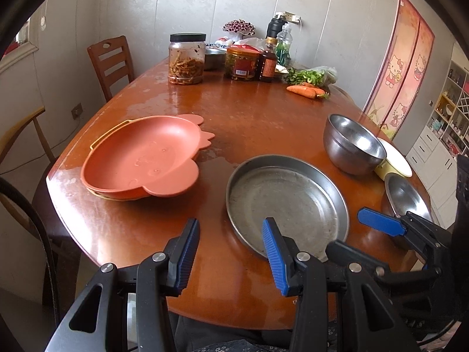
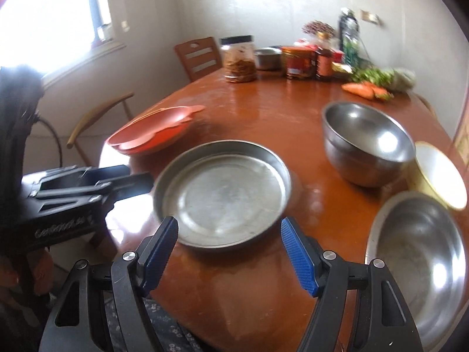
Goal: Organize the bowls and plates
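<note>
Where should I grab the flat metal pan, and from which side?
Take the metal pan by its near rim, coming from the table's front edge. Its low upright wall is thin enough for one finger inside and one outside. The right gripper is open and already lined up with that rim; the left gripper is open too, with one finger over the pan's near-left rim.

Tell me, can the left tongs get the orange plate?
Probably yes. The left tongs are open and empty, and the orange animal-shaped plastic plate sits uncovered ahead on their left, with only bare brown wooden table between them.
</note>
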A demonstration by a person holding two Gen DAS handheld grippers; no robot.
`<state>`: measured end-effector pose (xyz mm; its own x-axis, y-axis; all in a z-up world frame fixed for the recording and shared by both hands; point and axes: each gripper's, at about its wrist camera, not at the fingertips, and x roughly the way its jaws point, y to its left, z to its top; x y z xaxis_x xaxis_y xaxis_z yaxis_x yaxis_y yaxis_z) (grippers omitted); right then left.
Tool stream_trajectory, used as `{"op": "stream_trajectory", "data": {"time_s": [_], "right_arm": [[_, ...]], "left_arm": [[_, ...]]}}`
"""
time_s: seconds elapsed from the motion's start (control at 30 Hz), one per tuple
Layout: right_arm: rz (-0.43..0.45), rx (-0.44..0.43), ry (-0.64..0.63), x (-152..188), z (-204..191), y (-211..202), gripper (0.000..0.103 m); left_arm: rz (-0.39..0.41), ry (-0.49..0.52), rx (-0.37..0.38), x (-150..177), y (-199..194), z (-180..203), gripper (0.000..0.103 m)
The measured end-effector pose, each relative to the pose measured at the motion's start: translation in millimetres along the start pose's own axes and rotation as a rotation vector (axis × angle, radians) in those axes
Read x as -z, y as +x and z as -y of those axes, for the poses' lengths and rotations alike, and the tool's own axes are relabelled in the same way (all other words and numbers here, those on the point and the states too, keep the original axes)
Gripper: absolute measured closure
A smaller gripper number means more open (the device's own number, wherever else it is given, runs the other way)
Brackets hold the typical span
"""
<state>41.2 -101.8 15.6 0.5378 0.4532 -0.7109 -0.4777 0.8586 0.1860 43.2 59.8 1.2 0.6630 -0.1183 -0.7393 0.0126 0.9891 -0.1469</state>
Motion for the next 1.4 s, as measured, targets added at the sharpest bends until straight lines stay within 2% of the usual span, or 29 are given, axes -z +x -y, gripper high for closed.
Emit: {"op": "stream_trajectory", "data": {"time_s": [0.17,0.27,0.63,0.73,0.83,0.97,1.4], "right_arm": [[0.024,0.017,0.019,-2,4,3,0.028],[0.021,0.057,-0.002,-4,1,9,0.028],[-0.037,0.153,-0.064,-23,3,44,0.030],[-0.069,0.120,-0.074,-20,3,53,0.035],[-0.059,0.109,-0.086,-18,1,55,0.038],[-0.042,0.066,-0.067,-18,3,53,0.045],[0.002,0.048,-0.034,-19,4,34,0.046]], "left_arm": [[-0.013,0.012,0.011,-2,10,5,0.059],[-0.023,0.013,0.008,-4,17,6,0.059],[-0.058,0.020,-0.039,-3,40,1,0.059],[-0.045,0.024,-0.043,-3,42,-1,0.060],[-0.040,0.015,-0.028,-3,42,-2,0.061],[-0.038,0.007,0.021,-3,42,-1,0.068],[-0.003,0.024,0.001,-2,24,13,0.068]]}}
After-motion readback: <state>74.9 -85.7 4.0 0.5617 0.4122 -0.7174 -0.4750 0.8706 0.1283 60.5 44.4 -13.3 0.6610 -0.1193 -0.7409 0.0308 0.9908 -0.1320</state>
